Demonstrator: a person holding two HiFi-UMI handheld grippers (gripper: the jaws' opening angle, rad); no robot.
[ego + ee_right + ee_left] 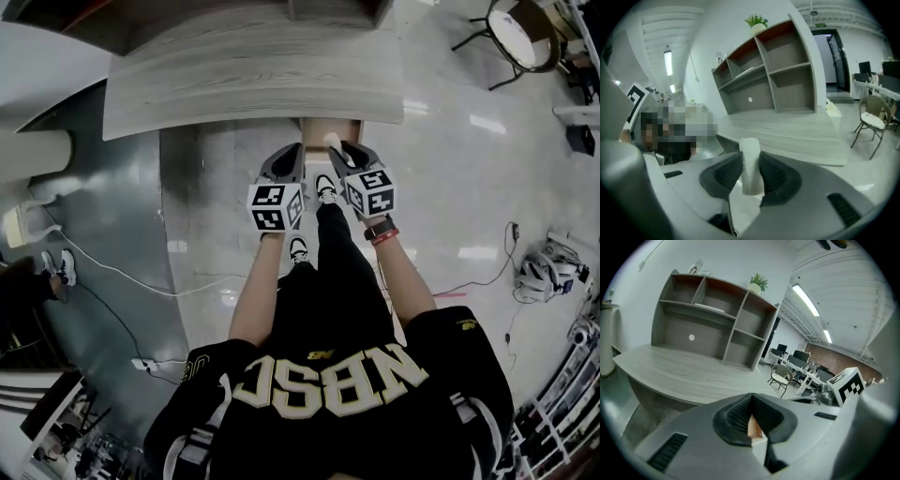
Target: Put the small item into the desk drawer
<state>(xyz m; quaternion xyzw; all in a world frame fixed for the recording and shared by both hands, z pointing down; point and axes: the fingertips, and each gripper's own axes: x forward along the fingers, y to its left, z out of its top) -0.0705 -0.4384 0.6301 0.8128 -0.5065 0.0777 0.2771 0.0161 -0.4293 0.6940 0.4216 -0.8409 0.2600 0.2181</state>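
The small item [750, 164] is a white, rounded block, and my right gripper [750, 171] is shut on it. In the head view that gripper [342, 148] holds the item [332, 141] just over the open wooden drawer [323, 127], which sticks out from under the front edge of the grey desk [253, 75]. My left gripper [292, 155] is at the drawer's left side. Its jaws [752, 413] are shut on a thin, light-brown drawer edge [754, 430]. The inside of the drawer is mostly hidden by the grippers.
A grey shelf unit [712, 324] with a potted plant [758, 282] stands on the desk. The person's legs and shoes [323, 187] are right below the drawer. A white cable [112, 272] runs over the floor at left. A chair [872, 124] stands off to the right.
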